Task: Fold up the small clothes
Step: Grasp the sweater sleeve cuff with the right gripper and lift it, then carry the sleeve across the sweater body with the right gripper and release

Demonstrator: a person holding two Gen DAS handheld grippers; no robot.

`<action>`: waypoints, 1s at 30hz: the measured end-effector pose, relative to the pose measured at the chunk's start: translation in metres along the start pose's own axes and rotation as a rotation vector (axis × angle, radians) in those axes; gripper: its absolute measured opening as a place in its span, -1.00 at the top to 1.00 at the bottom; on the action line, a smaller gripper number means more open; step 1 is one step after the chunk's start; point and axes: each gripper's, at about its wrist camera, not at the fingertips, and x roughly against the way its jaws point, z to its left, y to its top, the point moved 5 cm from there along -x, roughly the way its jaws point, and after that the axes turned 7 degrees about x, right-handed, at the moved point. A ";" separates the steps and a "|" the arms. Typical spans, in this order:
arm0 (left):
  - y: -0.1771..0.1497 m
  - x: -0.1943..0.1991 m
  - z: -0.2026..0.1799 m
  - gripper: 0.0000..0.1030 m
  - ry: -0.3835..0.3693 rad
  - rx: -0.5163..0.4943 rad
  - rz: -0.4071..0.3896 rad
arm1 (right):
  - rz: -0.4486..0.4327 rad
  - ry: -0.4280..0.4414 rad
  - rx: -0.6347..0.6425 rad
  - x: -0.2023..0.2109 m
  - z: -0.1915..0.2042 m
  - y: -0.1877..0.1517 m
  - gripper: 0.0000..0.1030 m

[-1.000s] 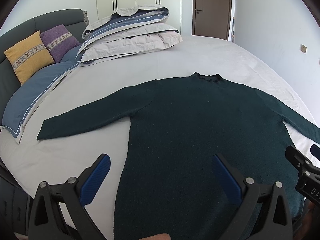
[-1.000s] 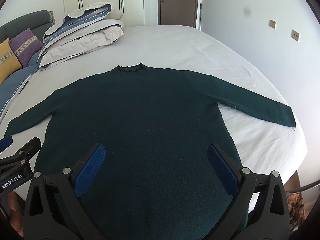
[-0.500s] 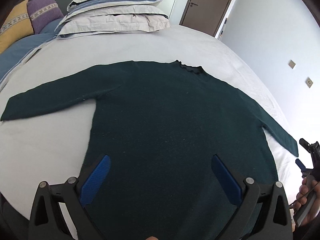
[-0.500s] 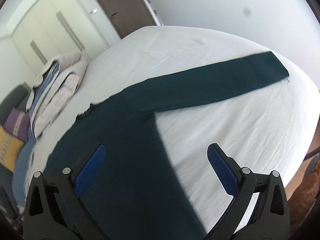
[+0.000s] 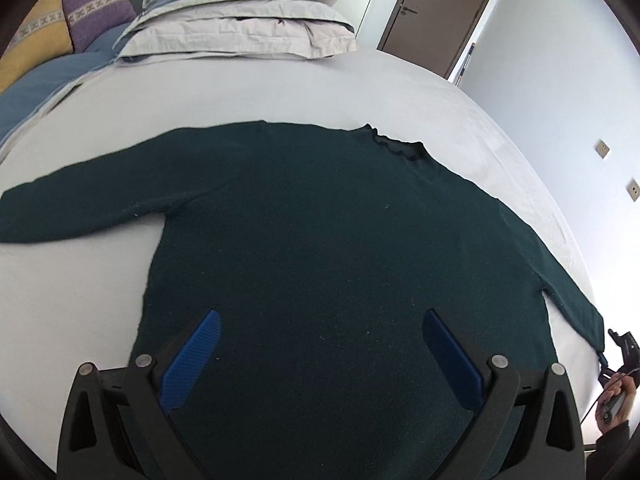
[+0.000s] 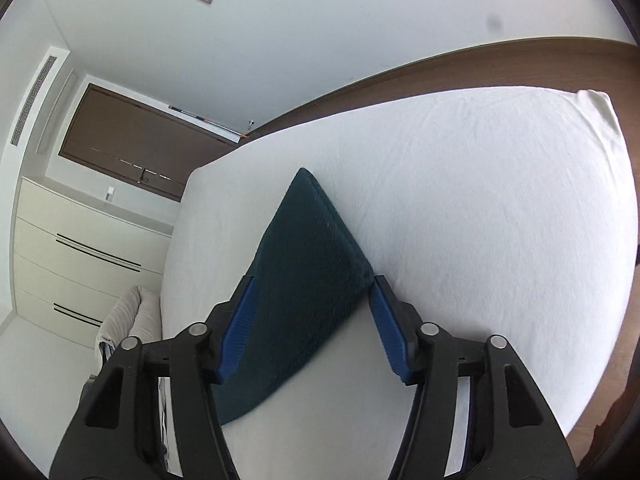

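Right wrist view: right gripper (image 6: pixel 310 320), fingers spread, straddles the sweater (image 5: pixel 320 248) cuff to fold it, while left gripper (image 5: pixel 320 356) hovers open-fingered.

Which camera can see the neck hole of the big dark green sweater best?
The left wrist view. There the dark green knit sweater lies flat on the white bed, with its frilly collar showing at the far edge. The right wrist view shows only one sleeve end between the right gripper fingers, no collar.
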 end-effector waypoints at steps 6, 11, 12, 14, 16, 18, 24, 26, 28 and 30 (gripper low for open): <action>-0.002 -0.012 -0.002 -0.98 -0.080 0.018 0.045 | 0.029 -0.072 0.079 -0.037 0.013 0.022 0.76; 0.001 -0.010 0.000 -0.98 -0.131 0.043 0.049 | 0.017 -0.113 0.222 -0.050 0.064 0.024 0.84; 0.002 -0.008 0.002 -0.98 -0.136 0.046 0.045 | 0.020 -0.110 0.242 -0.052 0.076 0.020 0.84; 0.004 -0.004 0.007 -0.98 -0.152 0.063 0.039 | 0.049 -0.093 0.310 -0.063 0.115 0.013 0.85; 0.006 -0.001 0.014 -0.98 -0.173 0.089 0.033 | 0.083 -0.064 0.408 -0.074 0.163 -0.009 0.85; 0.007 0.002 0.021 -0.98 -0.194 0.118 0.031 | 0.126 -0.005 0.484 -0.088 0.207 -0.035 0.85; 0.012 0.016 0.047 -0.98 -0.209 0.154 -0.004 | 0.324 0.182 0.713 -0.143 0.346 -0.174 0.85; 0.016 0.023 0.059 -0.98 -0.207 0.166 -0.024 | 0.372 0.212 0.799 -0.156 0.384 -0.225 0.85; 0.019 0.028 0.072 -0.98 -0.202 0.183 -0.042 | 0.416 0.229 0.858 -0.162 0.412 -0.285 0.85; 0.023 0.032 0.084 -0.98 -0.198 0.198 -0.057 | 0.459 0.248 0.886 -0.176 0.438 -0.323 0.85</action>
